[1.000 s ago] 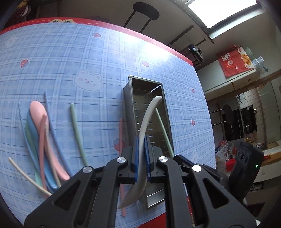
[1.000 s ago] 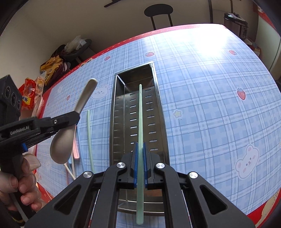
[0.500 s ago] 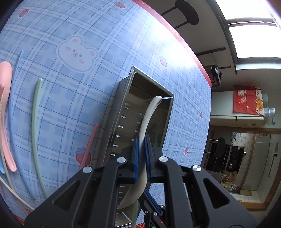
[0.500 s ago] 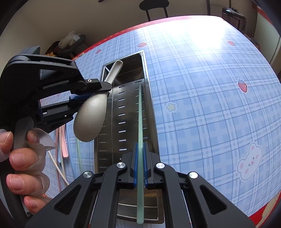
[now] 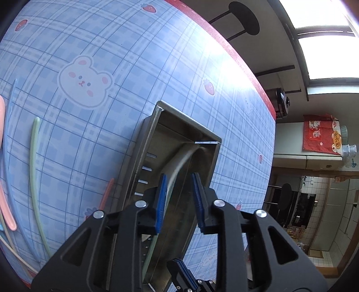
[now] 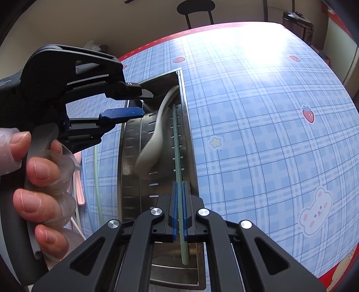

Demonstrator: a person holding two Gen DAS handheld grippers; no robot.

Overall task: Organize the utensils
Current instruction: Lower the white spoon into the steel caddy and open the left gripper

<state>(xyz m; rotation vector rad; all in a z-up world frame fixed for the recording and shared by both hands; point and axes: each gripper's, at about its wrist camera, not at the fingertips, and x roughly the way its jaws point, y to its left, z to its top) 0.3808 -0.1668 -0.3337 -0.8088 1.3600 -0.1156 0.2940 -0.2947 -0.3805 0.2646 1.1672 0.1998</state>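
A steel perforated tray (image 5: 143, 152) (image 6: 189, 134) lies lengthwise on the blue checked tablecloth. My left gripper (image 5: 178, 179) (image 6: 141, 103) hovers over the tray's left side and its jaws are opening. The grey spoon (image 6: 154, 137) (image 5: 184, 157) sits free of the pads, motion-blurred inside the tray, its handle leaning toward the far end wall. My right gripper (image 6: 178, 186) is shut on a pale green chopstick (image 6: 176, 146), which runs along the tray's right side just over the slotted floor.
Loose utensils lie on the cloth left of the tray: a green chopstick (image 5: 33, 168), a pink spoon (image 5: 4, 179), an orange chopstick (image 5: 107, 193) and a cream one (image 5: 13, 249). A person's hand (image 6: 40, 179) grips the left tool. A black stool (image 5: 244, 18) stands beyond the table.
The left gripper swung over the tray and dipped toward it, then its jaws parted and the grey spoon dropped into the tray. The right gripper kept still with the chopstick.
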